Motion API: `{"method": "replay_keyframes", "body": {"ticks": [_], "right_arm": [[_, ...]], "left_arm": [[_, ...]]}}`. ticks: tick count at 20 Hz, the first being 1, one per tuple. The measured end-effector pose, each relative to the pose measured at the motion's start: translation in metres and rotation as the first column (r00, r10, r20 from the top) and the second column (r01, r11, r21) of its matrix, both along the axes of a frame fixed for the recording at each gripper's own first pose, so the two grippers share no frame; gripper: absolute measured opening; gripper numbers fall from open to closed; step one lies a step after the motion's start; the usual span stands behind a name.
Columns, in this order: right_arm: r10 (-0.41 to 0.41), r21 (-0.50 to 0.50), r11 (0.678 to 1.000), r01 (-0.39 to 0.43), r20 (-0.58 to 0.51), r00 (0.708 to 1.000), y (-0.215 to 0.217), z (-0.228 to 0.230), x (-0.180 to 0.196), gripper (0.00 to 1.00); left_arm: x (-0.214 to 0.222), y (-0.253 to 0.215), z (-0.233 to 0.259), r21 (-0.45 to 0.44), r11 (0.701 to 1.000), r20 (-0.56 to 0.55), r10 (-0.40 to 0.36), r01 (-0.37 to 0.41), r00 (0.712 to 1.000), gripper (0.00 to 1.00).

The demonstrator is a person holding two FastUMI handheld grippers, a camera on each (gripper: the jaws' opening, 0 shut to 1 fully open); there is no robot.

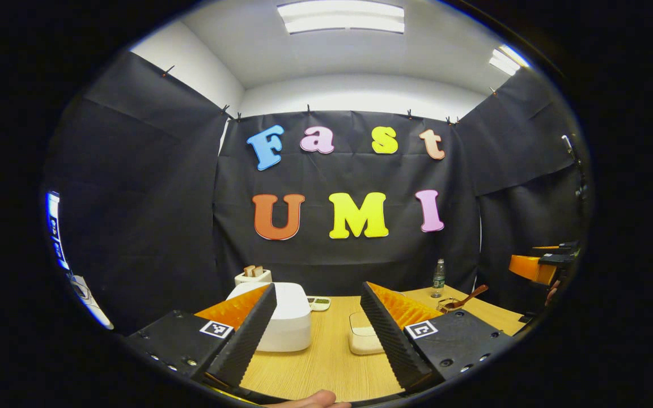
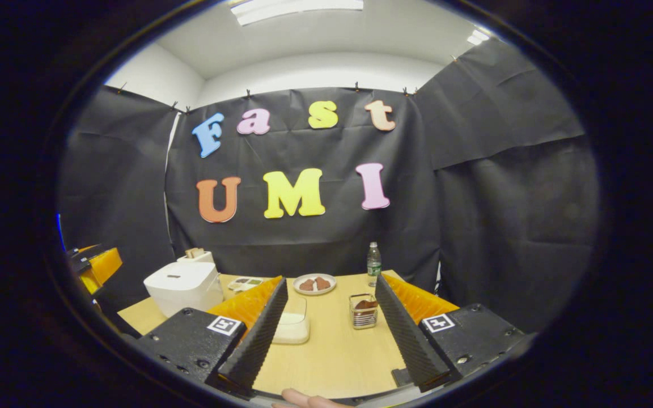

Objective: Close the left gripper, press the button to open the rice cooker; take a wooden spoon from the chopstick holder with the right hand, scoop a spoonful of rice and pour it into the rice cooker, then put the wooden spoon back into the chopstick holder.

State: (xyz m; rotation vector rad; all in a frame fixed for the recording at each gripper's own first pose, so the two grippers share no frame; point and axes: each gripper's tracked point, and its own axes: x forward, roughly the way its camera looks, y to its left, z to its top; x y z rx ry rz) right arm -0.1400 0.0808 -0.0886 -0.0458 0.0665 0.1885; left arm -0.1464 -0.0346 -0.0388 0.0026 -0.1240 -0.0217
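Both the left gripper (image 1: pixel 318 323) and right gripper (image 2: pixel 331 323) hover wide open above the worktop (image 2: pixel 332 351), rice cooker (image 2: pixel 182 286) lid shut.

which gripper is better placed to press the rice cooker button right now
Left. In the left gripper view the rice cooker sits just beyond the left gripper, lid closed. The right gripper faces the chopstick holder. The left gripper is open; it should close first.

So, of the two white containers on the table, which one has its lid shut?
The rice cooker, the tall opaque box at the left. The low tub of rice beside it is translucent and appears open on top.
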Motion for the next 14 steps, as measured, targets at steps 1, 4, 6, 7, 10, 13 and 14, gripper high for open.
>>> {"method": "replay_keyframes", "body": {"ticks": [1,4,6,7,10,13,14], "right_arm": [[0.003,0.000,1.000,-0.003,0.005,1.000,0.000,0.003,-0.003,1.00],[0.003,-0.005,1.000,-0.003,0.018,1.000,-0.010,0.013,-0.008,1.00],[-0.004,-0.011,1.000,0.004,0.027,1.000,-0.015,0.015,-0.010,1.00],[-0.006,-0.013,1.000,0.006,0.032,0.999,-0.017,0.017,-0.012,1.00],[-0.009,-0.023,1.000,0.011,0.049,0.999,-0.021,0.022,-0.014,1.00],[-0.008,-0.019,1.000,0.009,0.039,0.999,-0.022,0.017,-0.013,0.94],[-0.010,-0.012,1.000,0.010,0.031,0.999,-0.024,0.014,-0.012,0.95]], "left_arm": [[0.001,-0.002,-0.001,-0.005,1.000,-0.002,-0.006,0.006,1.000,0.95],[0.004,-0.001,-0.014,-0.004,1.000,-0.029,-0.007,0.006,1.000,0.95],[0.007,-0.002,-0.018,0.000,1.000,-0.045,-0.003,0.003,0.999,0.95],[0.008,-0.005,-0.019,0.002,1.000,-0.048,-0.008,0.008,0.999,0.95],[0.008,-0.014,-0.023,0.008,0.999,-0.060,-0.033,0.034,0.998,0.95],[0.010,-0.019,-0.022,0.017,0.999,-0.057,-0.044,0.045,0.997,0.95],[0.009,-0.019,-0.022,0.018,0.999,-0.053,-0.044,0.045,0.998,0.95]]}}
